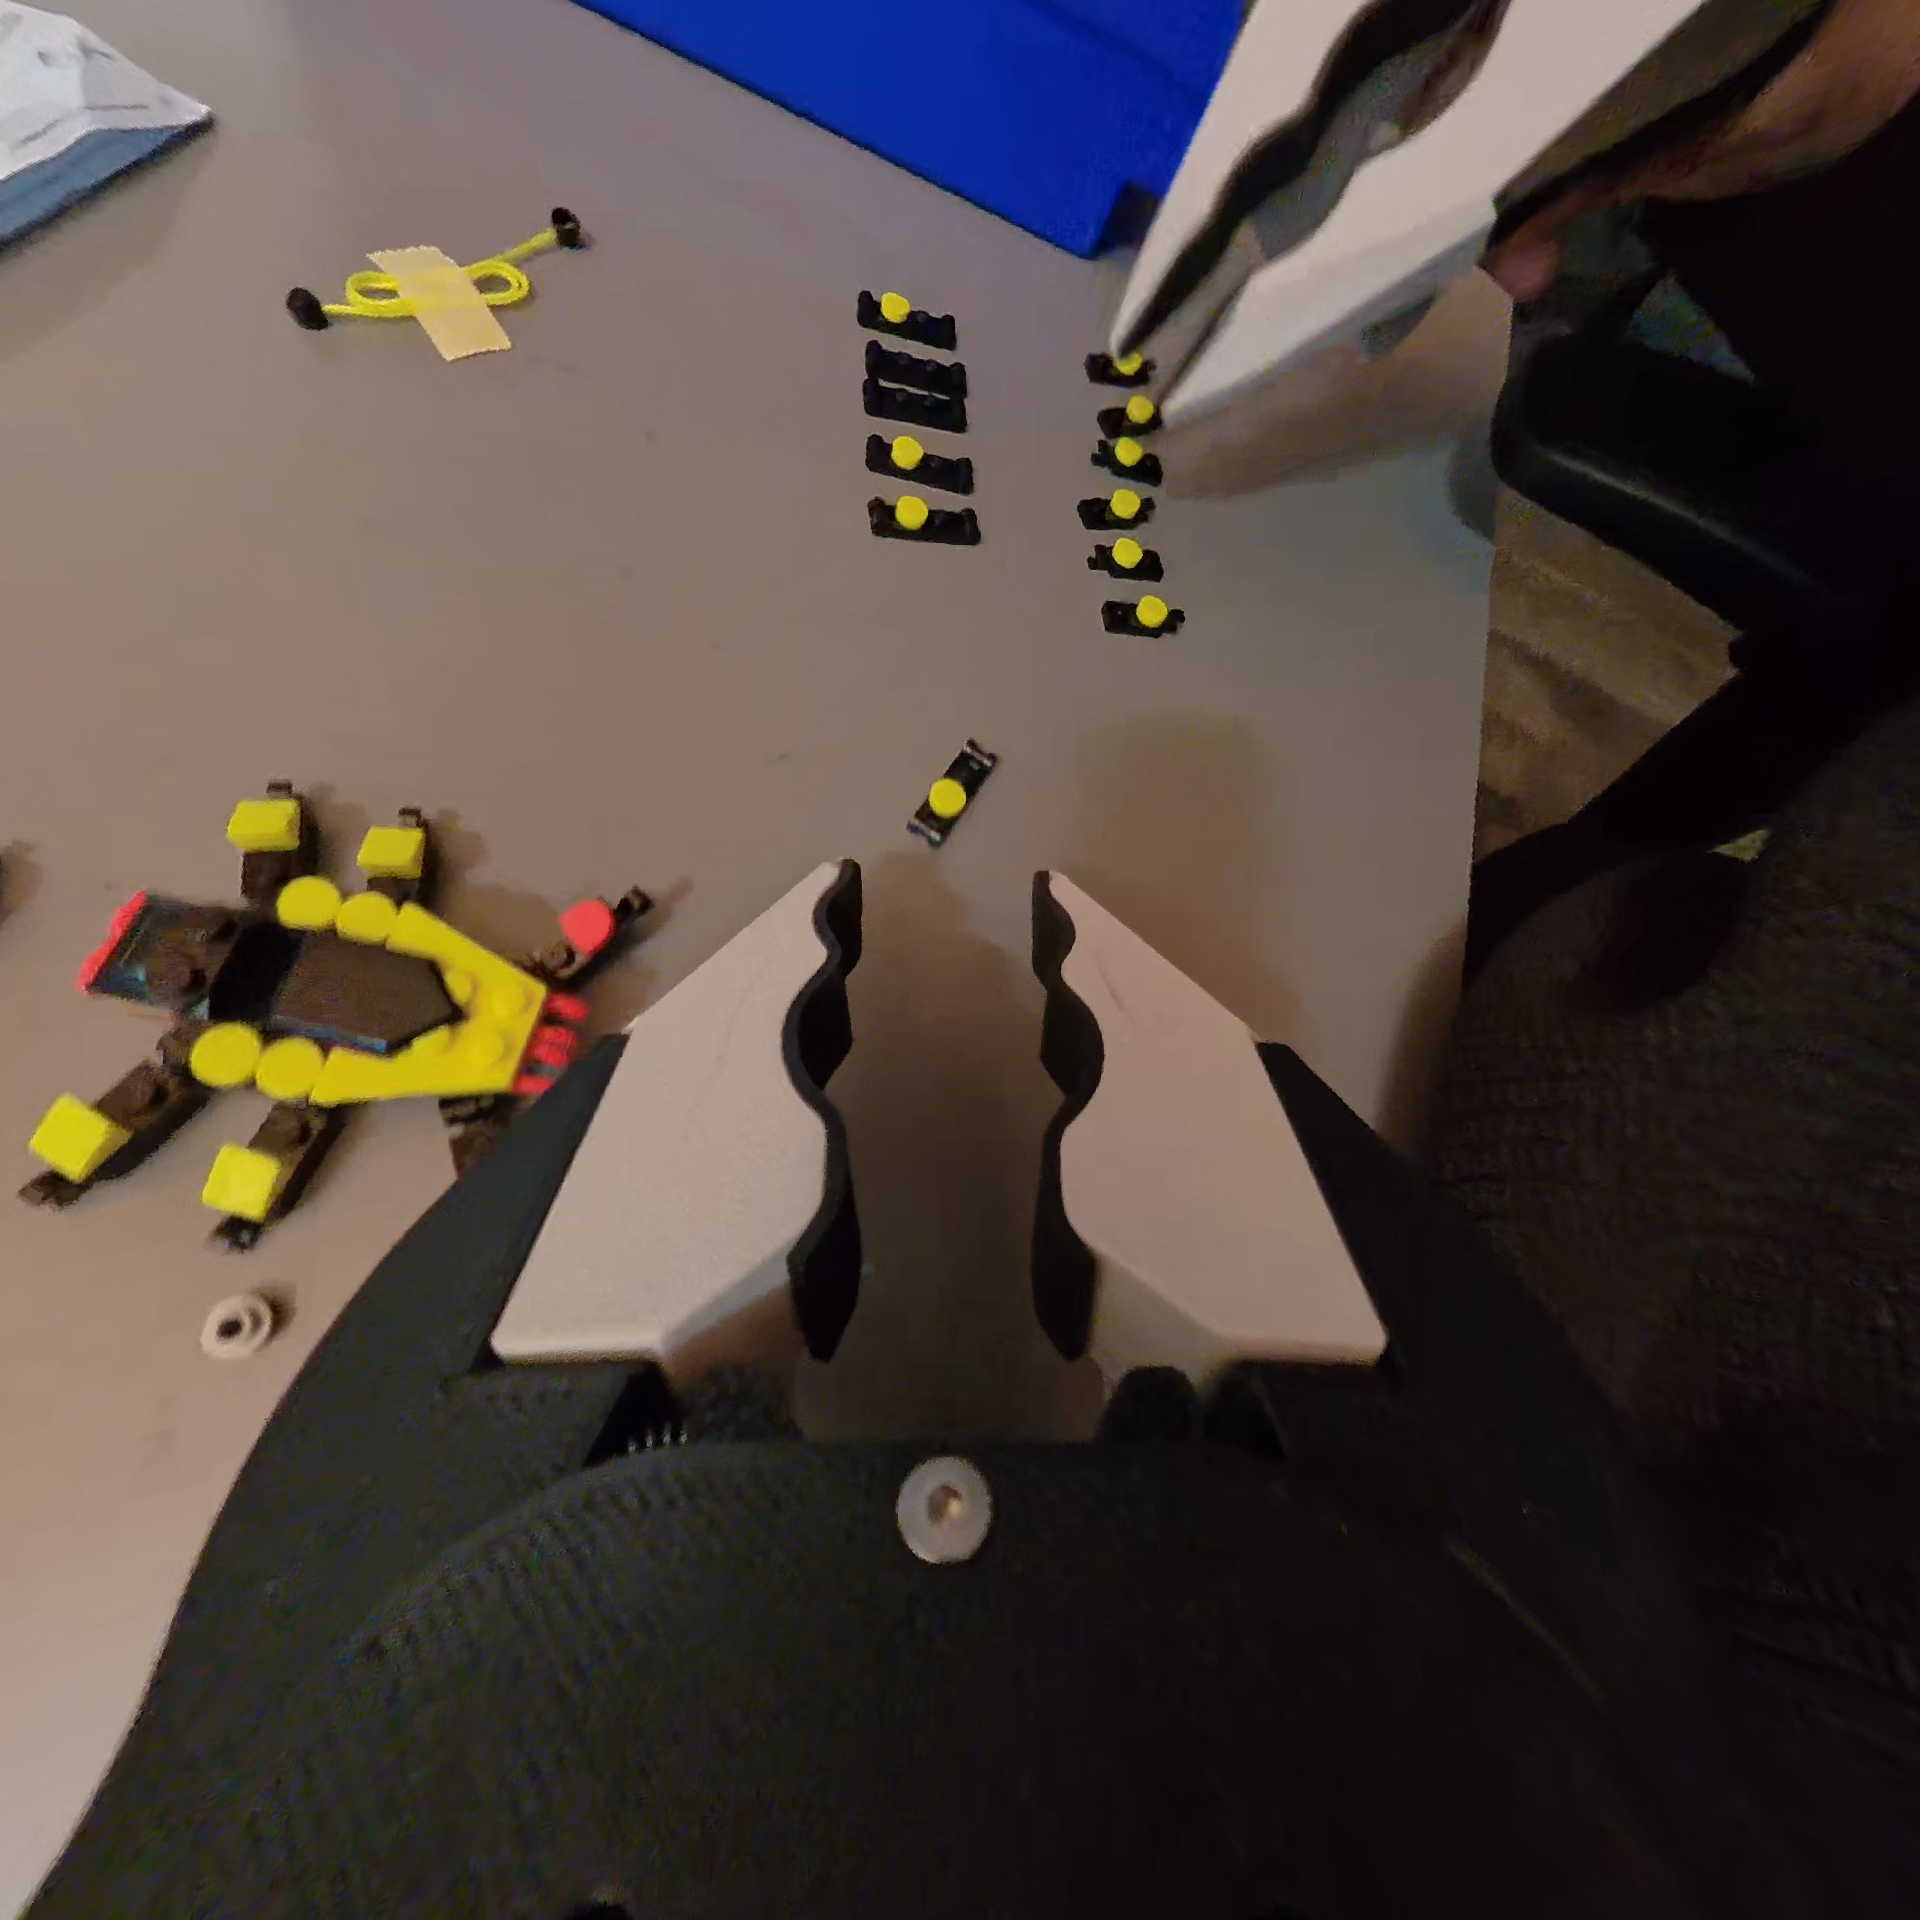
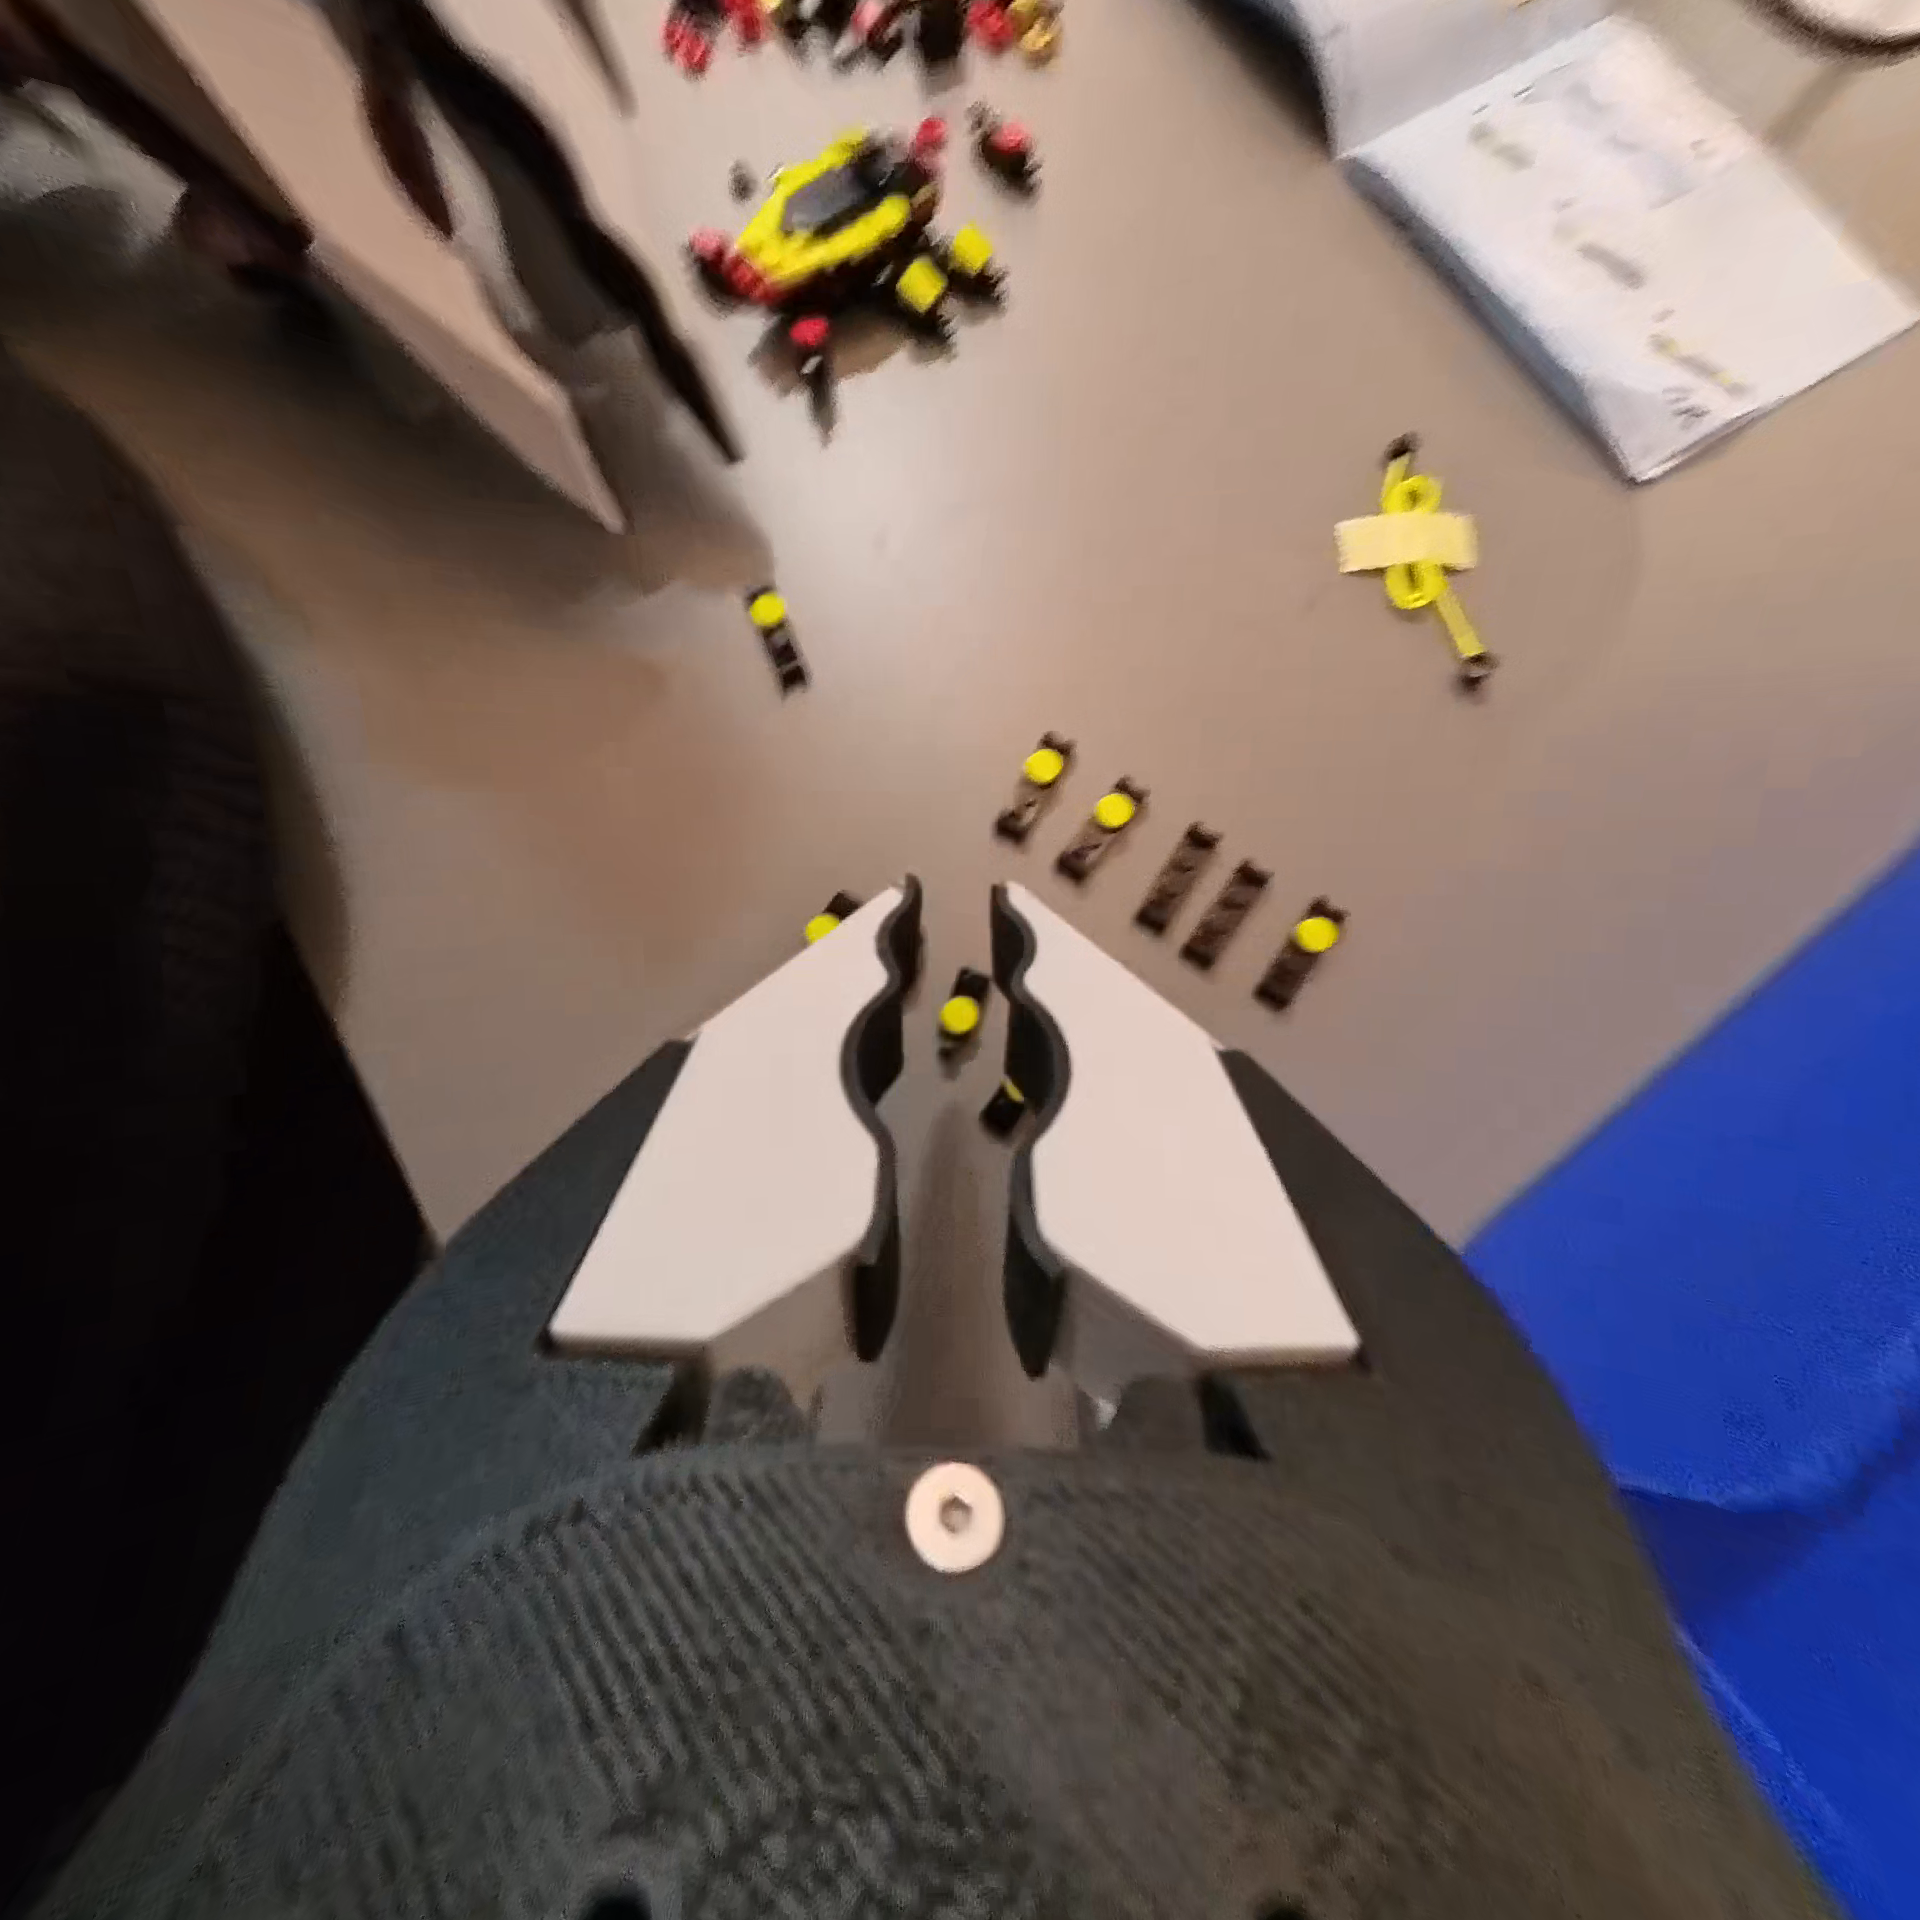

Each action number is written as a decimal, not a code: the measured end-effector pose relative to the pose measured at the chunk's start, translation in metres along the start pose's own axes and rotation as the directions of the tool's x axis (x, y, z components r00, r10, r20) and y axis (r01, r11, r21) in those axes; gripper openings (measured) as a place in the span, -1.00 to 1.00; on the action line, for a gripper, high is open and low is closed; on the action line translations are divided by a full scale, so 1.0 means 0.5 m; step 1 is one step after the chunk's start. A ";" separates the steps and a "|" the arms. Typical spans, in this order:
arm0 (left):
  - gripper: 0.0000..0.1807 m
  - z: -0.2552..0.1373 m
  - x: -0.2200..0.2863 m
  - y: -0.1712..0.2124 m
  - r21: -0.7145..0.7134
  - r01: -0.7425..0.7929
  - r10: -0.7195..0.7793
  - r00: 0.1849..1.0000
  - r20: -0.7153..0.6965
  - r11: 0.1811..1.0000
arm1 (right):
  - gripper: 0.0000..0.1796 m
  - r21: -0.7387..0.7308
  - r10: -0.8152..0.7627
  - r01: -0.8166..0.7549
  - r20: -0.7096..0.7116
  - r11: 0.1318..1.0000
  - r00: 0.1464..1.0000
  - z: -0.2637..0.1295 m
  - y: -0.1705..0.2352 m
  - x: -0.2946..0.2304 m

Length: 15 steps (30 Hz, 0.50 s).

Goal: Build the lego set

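Observation:
A yellow and black lego model [image 1: 312, 997] lies at the left; it also shows in the right wrist view [image 2: 842, 223]. Small black plates with yellow studs lie in two columns [image 1: 914, 416] [image 1: 1127, 499]. One such plate [image 1: 951, 795] lies alone just ahead of my left gripper [image 1: 945, 873], which is open and empty above the table. My right gripper [image 2: 953, 891] is partly open and empty, low over the column near the table edge, with plates [image 2: 961, 1013] visible between its fingers. It also shows in the left wrist view [image 1: 1138, 384].
A yellow string held by tape [image 1: 426, 291] lies at the back left. A blue bin [image 1: 935, 94] stands behind the plates. An instruction booklet [image 2: 1621, 239] and a pile of loose red and black pieces [image 2: 862, 26] lie beyond. A white ring [image 1: 241, 1322] lies near the model. The table edge [image 1: 1475, 727] runs on the right. One gripper's finger ends stand about 12 cm off the other's.

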<state>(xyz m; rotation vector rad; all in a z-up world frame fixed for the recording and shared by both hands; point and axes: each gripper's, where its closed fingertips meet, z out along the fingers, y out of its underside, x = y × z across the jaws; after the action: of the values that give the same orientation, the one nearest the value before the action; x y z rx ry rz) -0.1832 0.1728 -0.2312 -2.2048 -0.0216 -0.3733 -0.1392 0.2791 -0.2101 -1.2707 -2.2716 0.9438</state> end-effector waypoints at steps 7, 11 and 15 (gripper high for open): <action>-0.56 0.056 0.006 -0.006 -0.096 -0.051 0.050 0.999 -0.015 0.994 | -0.91 -0.129 -0.062 0.090 0.205 0.988 0.977 0.028 0.054 -0.083; -0.64 0.062 0.007 -0.003 -0.115 -0.037 0.033 0.999 -0.033 0.993 | -0.92 -0.155 -0.059 0.089 0.191 0.984 0.980 0.035 0.062 -0.078; -0.71 0.061 0.005 -0.003 -0.114 0.003 -0.008 0.999 -0.045 0.993 | -0.89 -0.183 -0.029 0.068 0.204 0.981 0.979 0.042 0.071 -0.082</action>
<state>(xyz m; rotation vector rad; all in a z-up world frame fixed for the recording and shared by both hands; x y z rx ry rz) -0.1735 0.1969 -0.2468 -2.3084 0.0189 -0.4377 -0.1090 0.2497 -0.2498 -1.2371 -2.5901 0.8923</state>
